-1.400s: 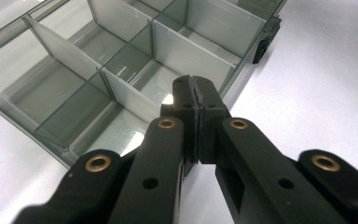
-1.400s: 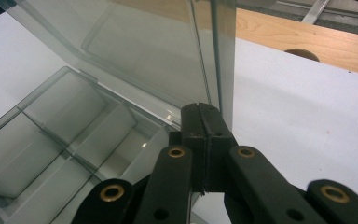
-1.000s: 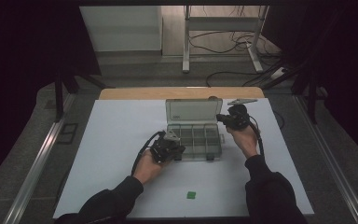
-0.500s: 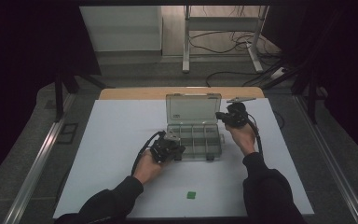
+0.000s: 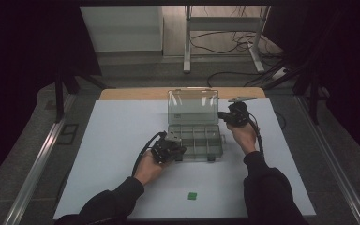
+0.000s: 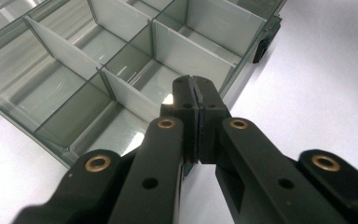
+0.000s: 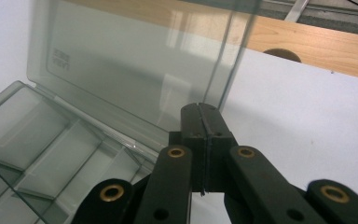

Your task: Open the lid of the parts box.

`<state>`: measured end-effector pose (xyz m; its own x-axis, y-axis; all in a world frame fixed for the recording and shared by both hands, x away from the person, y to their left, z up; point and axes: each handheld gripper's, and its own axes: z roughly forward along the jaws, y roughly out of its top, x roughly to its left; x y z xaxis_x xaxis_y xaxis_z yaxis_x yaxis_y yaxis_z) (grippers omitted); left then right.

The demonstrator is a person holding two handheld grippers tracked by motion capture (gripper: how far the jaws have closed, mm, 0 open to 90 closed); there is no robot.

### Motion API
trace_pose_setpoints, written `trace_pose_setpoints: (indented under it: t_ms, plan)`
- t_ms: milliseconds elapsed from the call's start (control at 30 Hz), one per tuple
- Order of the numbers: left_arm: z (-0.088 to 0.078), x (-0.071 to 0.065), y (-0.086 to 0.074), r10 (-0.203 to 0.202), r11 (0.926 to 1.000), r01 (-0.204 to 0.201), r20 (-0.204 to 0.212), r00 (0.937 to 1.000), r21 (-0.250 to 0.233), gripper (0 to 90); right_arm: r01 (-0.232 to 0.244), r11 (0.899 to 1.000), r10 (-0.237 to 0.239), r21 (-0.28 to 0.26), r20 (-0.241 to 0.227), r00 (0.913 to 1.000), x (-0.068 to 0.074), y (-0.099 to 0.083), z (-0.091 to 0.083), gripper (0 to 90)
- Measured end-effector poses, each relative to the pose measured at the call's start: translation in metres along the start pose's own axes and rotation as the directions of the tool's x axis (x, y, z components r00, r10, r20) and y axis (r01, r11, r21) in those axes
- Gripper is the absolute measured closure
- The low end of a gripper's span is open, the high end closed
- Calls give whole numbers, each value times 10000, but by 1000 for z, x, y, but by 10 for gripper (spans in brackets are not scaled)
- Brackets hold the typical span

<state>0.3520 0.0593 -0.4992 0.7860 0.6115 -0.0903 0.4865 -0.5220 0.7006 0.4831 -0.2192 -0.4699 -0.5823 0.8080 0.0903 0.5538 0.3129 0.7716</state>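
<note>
From my remote seat, the far corners of the room are lost in darkness, and the clear organizer box (image 5: 195, 138) blends into the pale worktop (image 5: 117, 136) in the high view, so I can barely make out its dividers there. The box sits at the middle of the worktop, its lid (image 5: 193, 107) standing upright at the far side. My left gripper (image 5: 174, 151) rests at the box's near-left corner; in the left gripper view its jaws are clenched together over the tray's front wall with nothing between them, and the tray (image 6: 121, 60) is cut off at the top and left edges. My right gripper (image 5: 225, 116) is just beside the lid's right edge, jaws pressed together and empty; whether they touch the lid (image 7: 135, 65) I cannot tell. A small green square (image 5: 192, 196) lies well apart near the front edge. Open worktop surrounds the box on the left, right and front.
</note>
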Motion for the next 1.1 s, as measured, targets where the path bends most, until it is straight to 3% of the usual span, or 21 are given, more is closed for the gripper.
trace_pose_setpoints:
  t_ms: [467, 1100]
  plan:
    - [-1, -1, 1, -65, 10000, 65, -101, 9999, -12, 870, 370, 9993, -369, 109, -127, 9992, 11, 1, -7, 873]
    - [-18, 2, 3, -173, 9997, 169, -173, 9997, -185, 763, 1039, 9940, -1028, 342, -315, 9942, 32, 0, -26, 698]
